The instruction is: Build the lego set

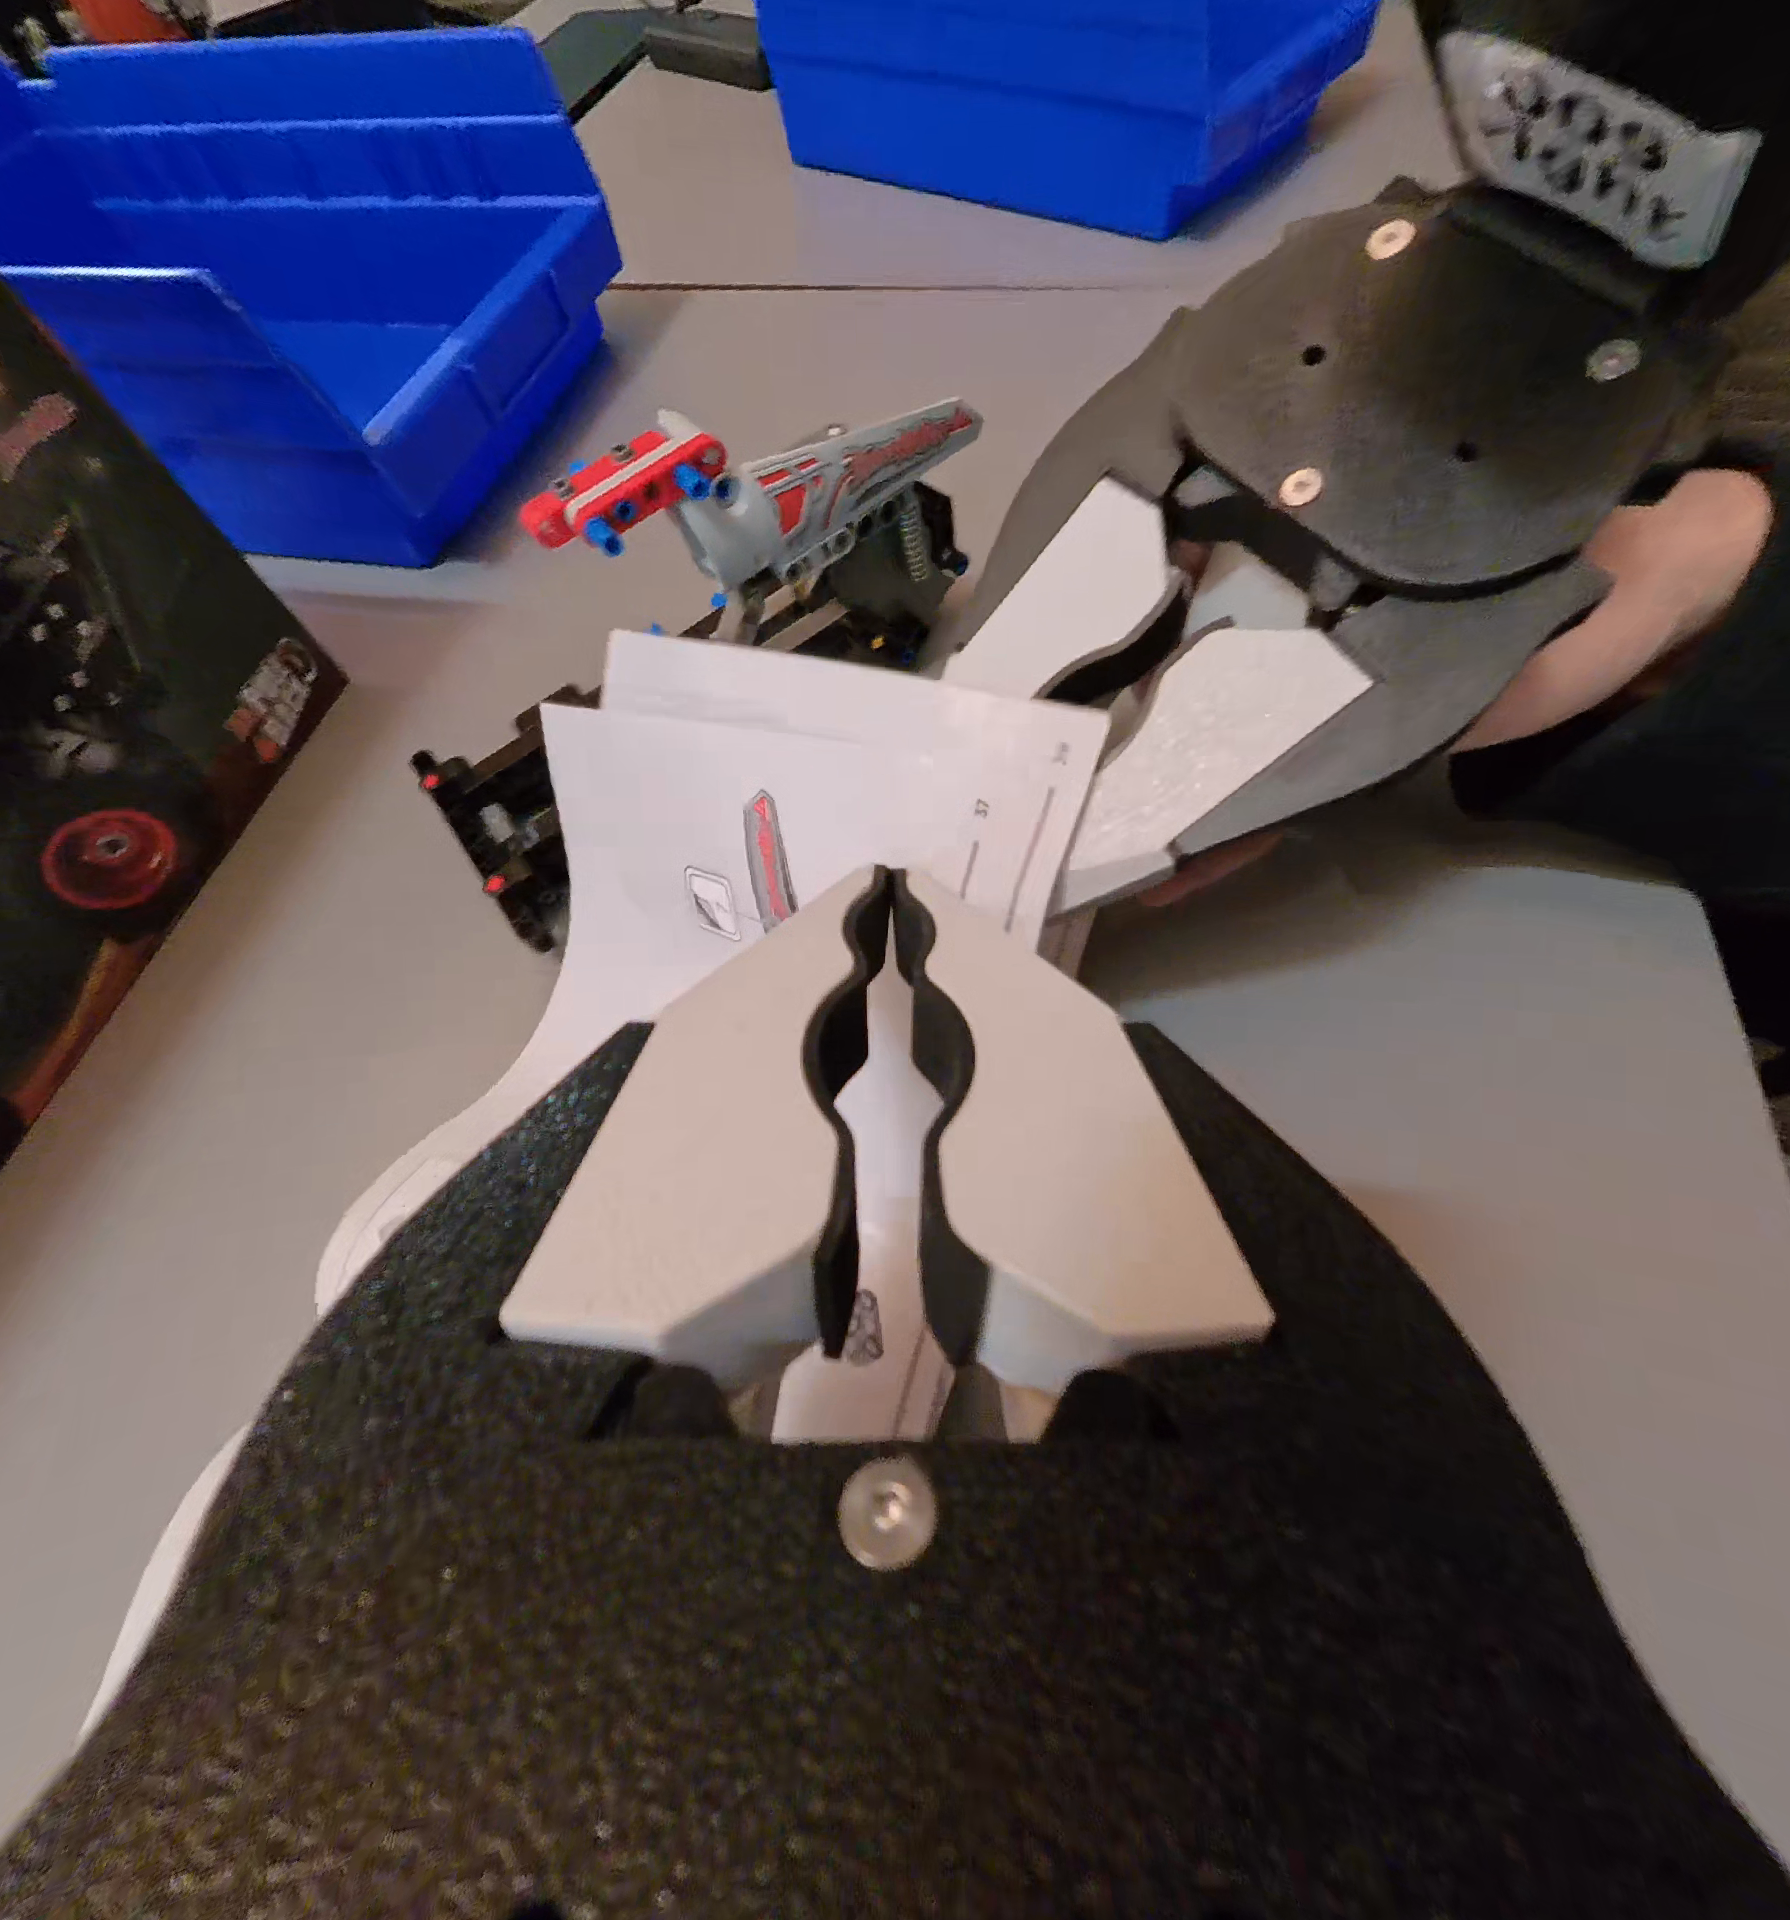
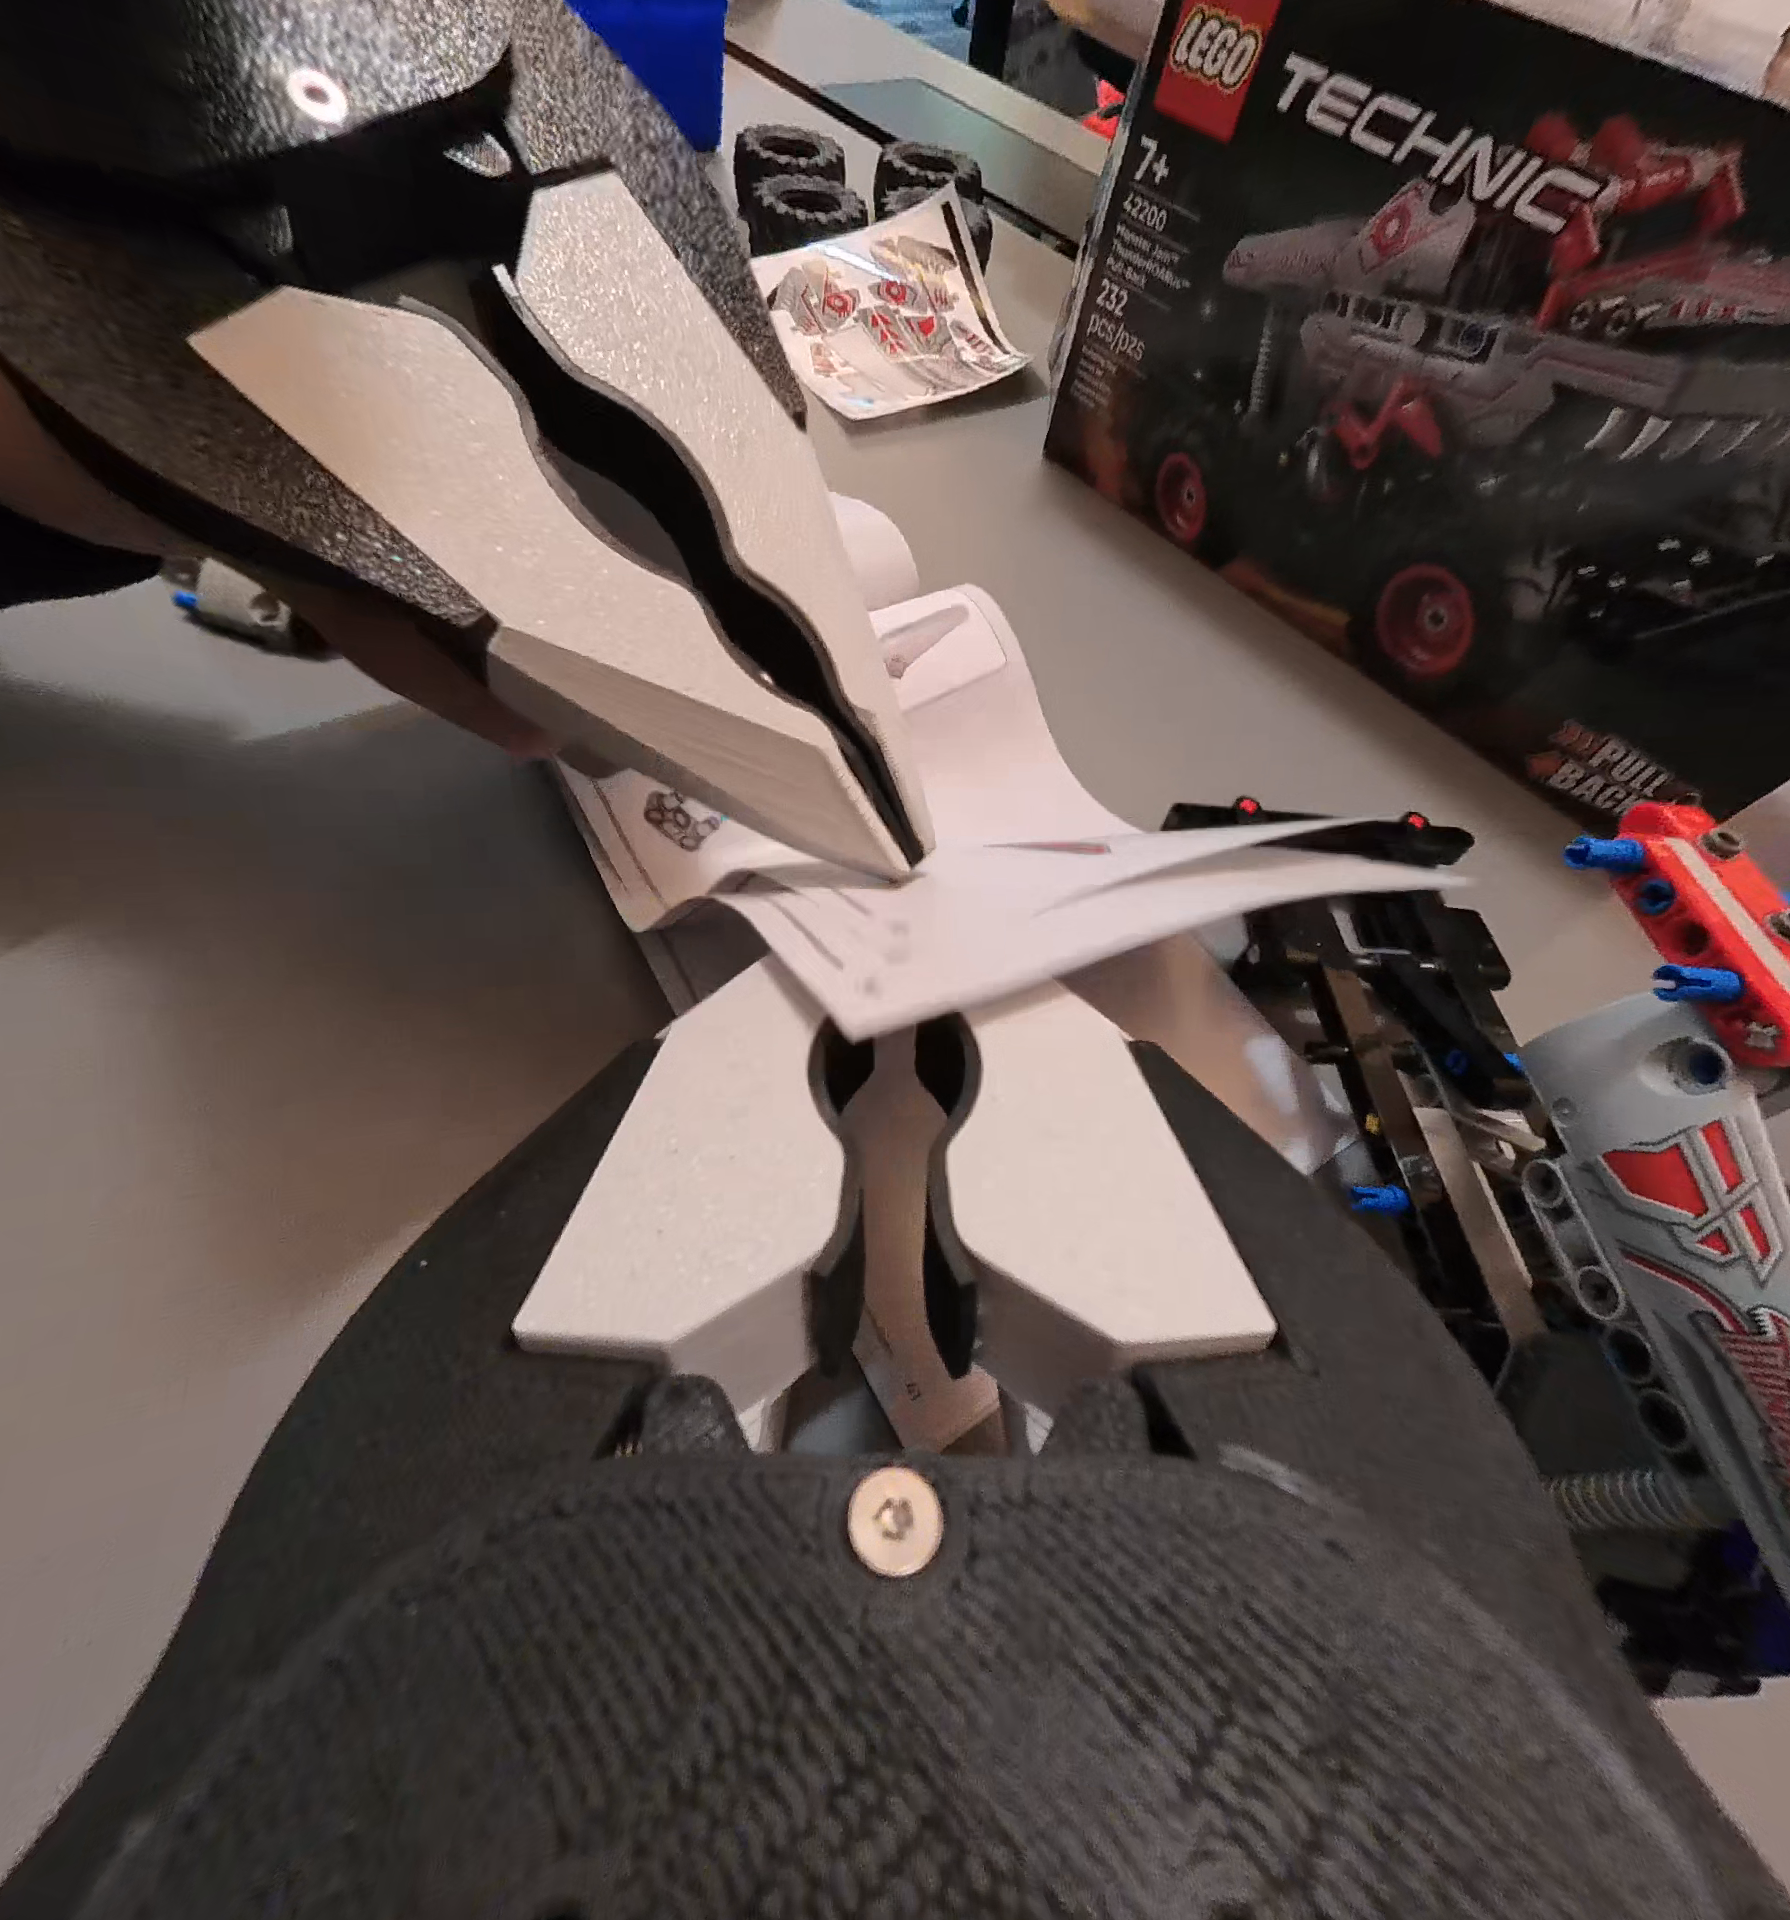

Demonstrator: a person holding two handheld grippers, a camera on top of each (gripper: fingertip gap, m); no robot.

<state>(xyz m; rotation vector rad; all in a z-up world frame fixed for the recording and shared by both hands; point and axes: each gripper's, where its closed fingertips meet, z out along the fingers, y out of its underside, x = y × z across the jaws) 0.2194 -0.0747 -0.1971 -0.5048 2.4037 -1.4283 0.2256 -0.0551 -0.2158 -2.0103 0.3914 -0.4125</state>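
Left gripper (image 1: 889,883) and right gripper (image 2: 896,1023), both closed, pinch pages of the instruction booklet (image 1: 818,790). Just beyond the booklet, the half-built model (image 1: 829,509) rests on the surface (image 1: 1390,1143).

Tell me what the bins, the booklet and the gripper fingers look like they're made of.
Bins: blue moulded plastic, likely; smooth, faintly glossy walls. Booklet: thin white paper; its pages bend. Left gripper fingers: probably printed plastic, matte grey, grainy.

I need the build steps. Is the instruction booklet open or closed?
Open: the instruction booklet shows loose pages fanned apart, printed side up, above the table.
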